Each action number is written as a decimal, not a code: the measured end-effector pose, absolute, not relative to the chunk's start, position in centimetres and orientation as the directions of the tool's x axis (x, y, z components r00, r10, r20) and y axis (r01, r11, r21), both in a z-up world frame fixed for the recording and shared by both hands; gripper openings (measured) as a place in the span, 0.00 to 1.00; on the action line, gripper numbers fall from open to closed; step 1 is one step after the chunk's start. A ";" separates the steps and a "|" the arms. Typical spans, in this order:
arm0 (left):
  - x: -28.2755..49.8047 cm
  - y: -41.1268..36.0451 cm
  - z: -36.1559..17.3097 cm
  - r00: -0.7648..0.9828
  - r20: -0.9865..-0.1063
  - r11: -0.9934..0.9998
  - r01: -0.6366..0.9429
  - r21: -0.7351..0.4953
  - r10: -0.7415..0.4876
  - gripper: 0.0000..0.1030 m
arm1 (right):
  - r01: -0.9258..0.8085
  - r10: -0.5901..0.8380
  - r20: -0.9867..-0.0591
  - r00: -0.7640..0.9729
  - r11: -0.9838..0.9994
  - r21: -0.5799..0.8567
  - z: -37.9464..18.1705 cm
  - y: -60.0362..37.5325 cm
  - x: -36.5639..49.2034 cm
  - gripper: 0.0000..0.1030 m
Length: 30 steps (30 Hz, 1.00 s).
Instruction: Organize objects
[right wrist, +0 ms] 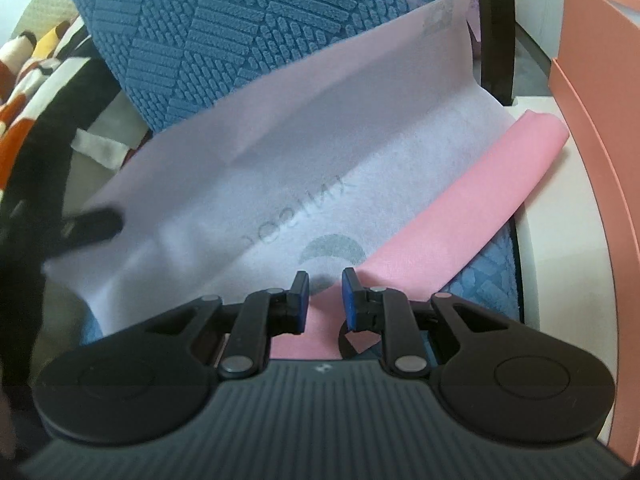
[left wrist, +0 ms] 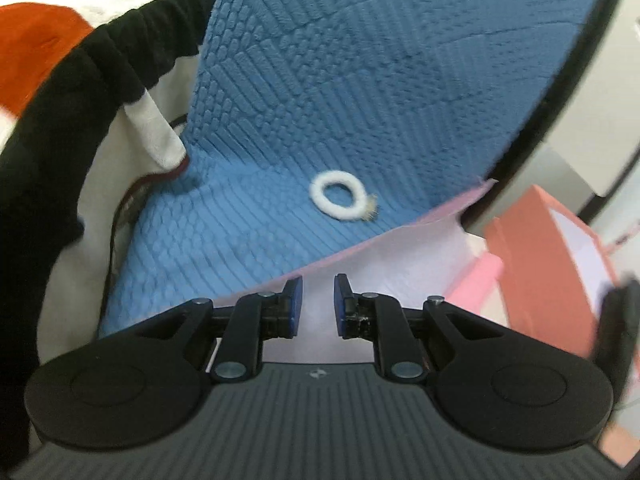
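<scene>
— While I look down the right gripper (right wrist: 324, 300), what do its jaws have?

— Its blue pads stand a narrow gap apart over the pink cloth (right wrist: 452, 216); I cannot tell whether they pinch it. On the left gripper (left wrist: 318, 304) the gap is the same, with the white underside of that cloth (left wrist: 384, 252) between the pads; grip unclear too.

— Any writing?

— Grey letters and a round grey logo (right wrist: 332, 250) on the white side, reversed and too blurred for me to read.

— Beyond?

— A blue textured cushion (left wrist: 360, 80) with a white fluffy ring (left wrist: 340, 196) lying on it, a black-and-orange blanket (left wrist: 60, 100) to the left, and a salmon box (right wrist: 600, 120) to the right.
</scene>
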State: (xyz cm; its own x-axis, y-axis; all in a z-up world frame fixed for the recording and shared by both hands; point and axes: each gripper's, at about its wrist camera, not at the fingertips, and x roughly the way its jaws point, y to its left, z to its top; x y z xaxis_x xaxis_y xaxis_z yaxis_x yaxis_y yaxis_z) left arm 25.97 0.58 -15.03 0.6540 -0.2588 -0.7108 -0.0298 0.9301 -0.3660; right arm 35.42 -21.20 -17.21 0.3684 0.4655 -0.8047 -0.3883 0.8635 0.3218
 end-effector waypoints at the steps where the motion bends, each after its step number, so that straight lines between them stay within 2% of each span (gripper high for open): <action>1: 24.9 0.4 -14.7 0.655 -0.707 0.929 -0.021 -0.370 -0.267 0.18 | -0.381 0.472 -0.803 0.363 0.862 0.334 -17.3 -21.3 35.6 0.19; 15: 17.9 -2.7 -12.6 0.644 -0.686 0.923 0.087 -0.375 -0.340 0.18 | -0.335 0.518 -0.787 0.336 0.846 0.414 -17.4 -22.2 36.5 0.19; 22: 17.8 -5.9 -15.0 0.542 -0.747 0.922 0.190 -0.337 -0.384 0.18 | -0.285 0.552 -0.773 0.312 0.831 0.478 -17.8 -22.9 37.2 0.19; 26: 18.6 -6.8 -16.6 0.521 -0.770 0.930 0.206 -0.306 -0.368 0.19 | -0.268 0.564 -0.768 0.304 0.824 0.499 -17.9 -23.2 37.4 0.19; 28: 19.3 -7.2 -17.0 0.522 -0.779 0.938 0.221 -0.269 -0.346 0.25 | -0.264 0.568 -0.765 0.302 0.821 0.506 -18.0 -23.3 37.4 0.19; 30: 20.2 -7.5 -17.6 0.519 -0.789 0.942 0.235 -0.239 -0.329 0.36 | -0.258 0.573 -0.763 0.299 0.819 0.513 -17.9 -23.3 37.5 0.19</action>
State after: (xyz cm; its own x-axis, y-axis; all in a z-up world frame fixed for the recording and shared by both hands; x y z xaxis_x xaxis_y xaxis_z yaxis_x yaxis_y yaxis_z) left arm 20.22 -7.46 -17.58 0.5195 -0.3291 -0.7886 0.2345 0.9423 -0.2388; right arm 37.51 -23.32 -17.92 0.2989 0.5725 -0.7635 -0.2578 0.8187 0.5130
